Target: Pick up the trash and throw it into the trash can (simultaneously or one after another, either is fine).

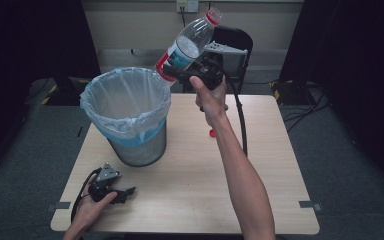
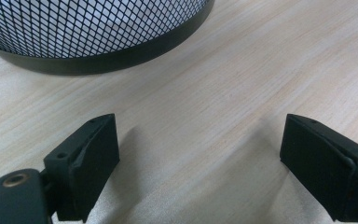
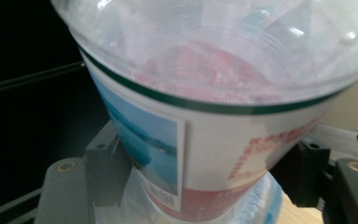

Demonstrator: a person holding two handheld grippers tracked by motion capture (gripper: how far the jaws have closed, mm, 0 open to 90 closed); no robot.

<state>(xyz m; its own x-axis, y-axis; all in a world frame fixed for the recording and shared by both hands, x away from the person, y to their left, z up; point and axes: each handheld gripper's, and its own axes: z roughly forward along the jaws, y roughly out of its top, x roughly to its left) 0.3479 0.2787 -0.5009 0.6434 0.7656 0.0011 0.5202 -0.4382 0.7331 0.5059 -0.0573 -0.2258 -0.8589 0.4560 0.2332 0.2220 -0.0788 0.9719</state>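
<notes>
Left gripper [image 1: 122, 192] low on the table [image 1: 190, 190] with jaws spread wide and empty; right gripper [image 1: 180, 75] aloft, clamped on a plastic bottle [image 1: 187, 45].

The bottle, clear with a red, white and blue label, sits between the right gripper's jaws at its labelled lower part, tilted so its red-capped neck points up and away from the person. Its base end hangs just above the far rim of the mesh bin [image 1: 130, 112], which is lined with a pale blue bag and stands on the table's left half. A small red cap [image 1: 212, 133] lies on the wood beside the raised forearm. In the left gripper view, bare wood lies between the jaws, and the bin's dark base ring [image 2: 102, 60] stands near ahead.
</notes>
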